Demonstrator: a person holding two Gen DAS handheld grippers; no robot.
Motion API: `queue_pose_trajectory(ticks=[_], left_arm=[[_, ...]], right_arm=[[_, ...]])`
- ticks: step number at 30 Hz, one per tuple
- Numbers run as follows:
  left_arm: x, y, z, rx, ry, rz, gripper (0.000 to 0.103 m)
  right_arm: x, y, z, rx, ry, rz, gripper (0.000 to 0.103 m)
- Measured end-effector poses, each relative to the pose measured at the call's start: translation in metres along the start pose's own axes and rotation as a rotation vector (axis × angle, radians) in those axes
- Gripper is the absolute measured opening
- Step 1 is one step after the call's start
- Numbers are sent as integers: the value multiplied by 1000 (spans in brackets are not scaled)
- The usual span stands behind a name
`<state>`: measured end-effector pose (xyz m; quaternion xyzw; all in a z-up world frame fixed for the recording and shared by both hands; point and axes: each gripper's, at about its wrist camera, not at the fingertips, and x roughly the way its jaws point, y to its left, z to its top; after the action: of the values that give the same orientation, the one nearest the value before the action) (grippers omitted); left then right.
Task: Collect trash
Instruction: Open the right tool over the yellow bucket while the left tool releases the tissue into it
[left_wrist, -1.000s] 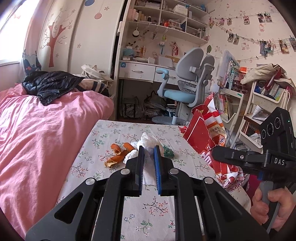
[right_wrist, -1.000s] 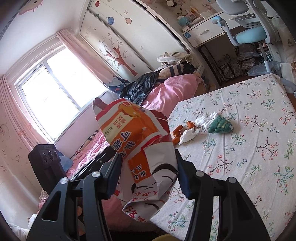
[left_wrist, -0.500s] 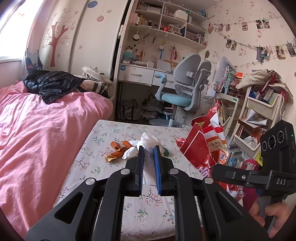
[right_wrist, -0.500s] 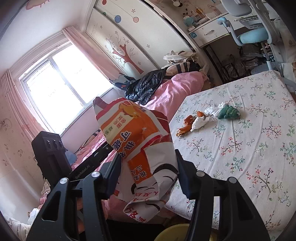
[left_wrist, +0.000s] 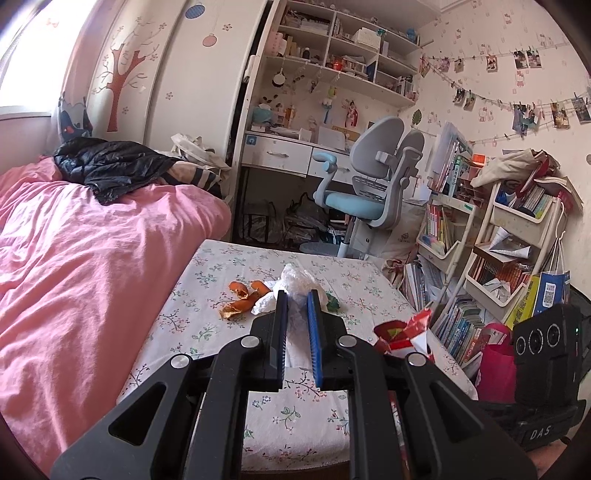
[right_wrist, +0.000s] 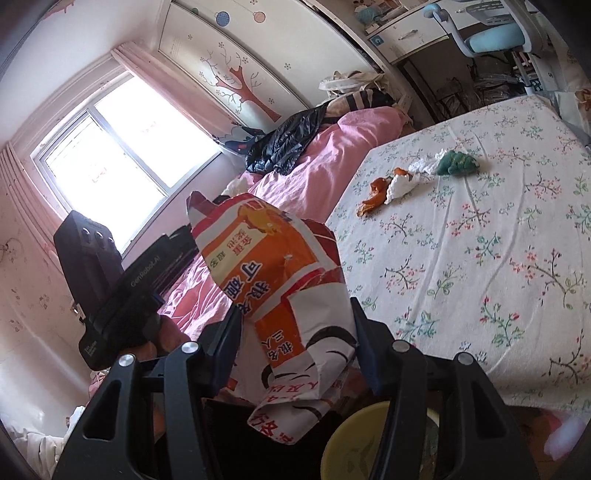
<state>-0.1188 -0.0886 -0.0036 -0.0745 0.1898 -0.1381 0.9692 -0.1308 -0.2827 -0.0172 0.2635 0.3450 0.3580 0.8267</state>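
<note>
The bag (right_wrist: 280, 295) is thin, crinkly and light; it hangs pinched in the right gripper (right_wrist: 295, 332), jaws closed on its crumpled middle, off the bench (right_wrist: 517, 258) edge. At the bench's 12 o'clock lie soft tissue (left_wrist: 264, 304) and limp peel (left_wrist: 240, 304), best nipped at a raised fold. The left gripper (left_wrist: 297, 332) has jaws nearly together; whether they grip anything I cannot tell.
</note>
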Motion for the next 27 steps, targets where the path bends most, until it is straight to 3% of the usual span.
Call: queue_pose_trajectory(ticks=[16,27], left_arm=[[-12,3,-1,-9,-6,2,11],[-31,2,-12,13,23,4,11]], right_arm=[[6,7,-45,52,83,-30,55],[34,-2,-81,98,255,-135,59]])
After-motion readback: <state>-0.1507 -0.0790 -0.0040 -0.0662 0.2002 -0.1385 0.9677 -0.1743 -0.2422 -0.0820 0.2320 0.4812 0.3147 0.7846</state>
